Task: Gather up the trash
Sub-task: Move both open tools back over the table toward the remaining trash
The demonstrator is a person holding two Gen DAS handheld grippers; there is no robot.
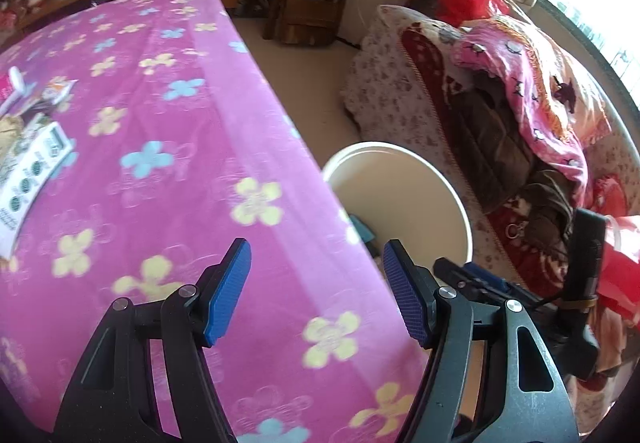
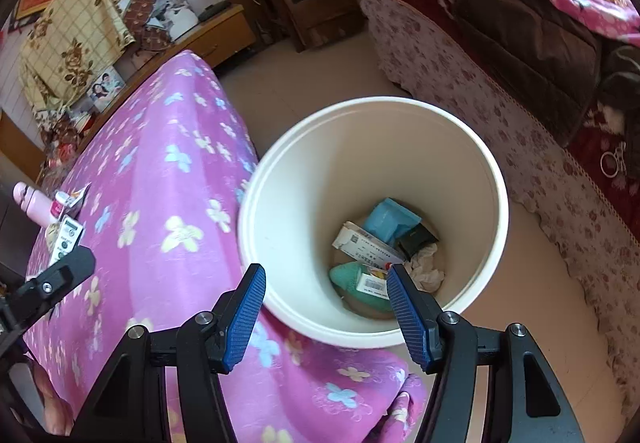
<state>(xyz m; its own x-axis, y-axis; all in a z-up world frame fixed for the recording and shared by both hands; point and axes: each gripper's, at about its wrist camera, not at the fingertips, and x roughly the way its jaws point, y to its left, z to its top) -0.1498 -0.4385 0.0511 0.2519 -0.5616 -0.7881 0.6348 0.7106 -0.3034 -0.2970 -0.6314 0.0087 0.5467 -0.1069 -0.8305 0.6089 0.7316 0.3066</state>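
My desk (image 1: 168, 171), under a pink flowered cloth, has the white bin (image 2: 494, 179) beside it on the floor, with trash (image 2: 384, 247) at its bottom: boxes, crumpled paper, perhaps a blue packet. More packets (image 1: 32, 167) lie on the desk's far left. My right fingers (image 2: 326, 317) hang spread and empty over the bin, and my left fingers (image 1: 316, 293) spread and empty over the desk edge.

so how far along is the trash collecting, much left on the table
Done: the white bin already holds a blue pack, a paper slip and crumpled tissue. In hand: nothing; left gripper and right gripper are both open and empty. Left: flat packets and a pink bottle still lie on the table.
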